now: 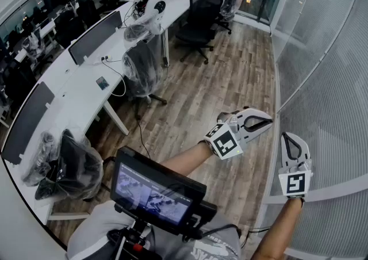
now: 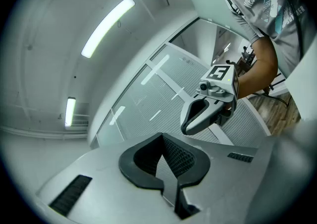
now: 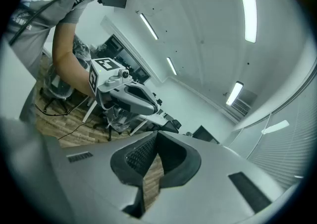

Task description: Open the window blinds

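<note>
The white window blinds (image 1: pixel 339 98) hang with slats closed behind the glazed wall on the right of the head view. My left gripper (image 1: pixel 265 122) is held out over the wooden floor, pointing toward the blinds and short of them; its jaws are shut on nothing. My right gripper (image 1: pixel 289 136) is closer to the glass, just above the white frame rail (image 1: pixel 328 194), also shut and empty. In the left gripper view my own shut jaws (image 2: pixel 166 161) face the blinds (image 2: pixel 158 94), with the right gripper (image 2: pixel 205 111) ahead. The right gripper view has its jaws (image 3: pixel 151 161) aimed at the left gripper (image 3: pixel 133 99).
A long white desk (image 1: pixel 80 89) with dark monitors runs along the left. Plastic-wrapped chairs (image 1: pixel 141 63) and a black office chair (image 1: pixel 198 20) stand on the wooden floor (image 1: pixel 218 86). A small screen rig (image 1: pixel 155 187) sits at the person's chest.
</note>
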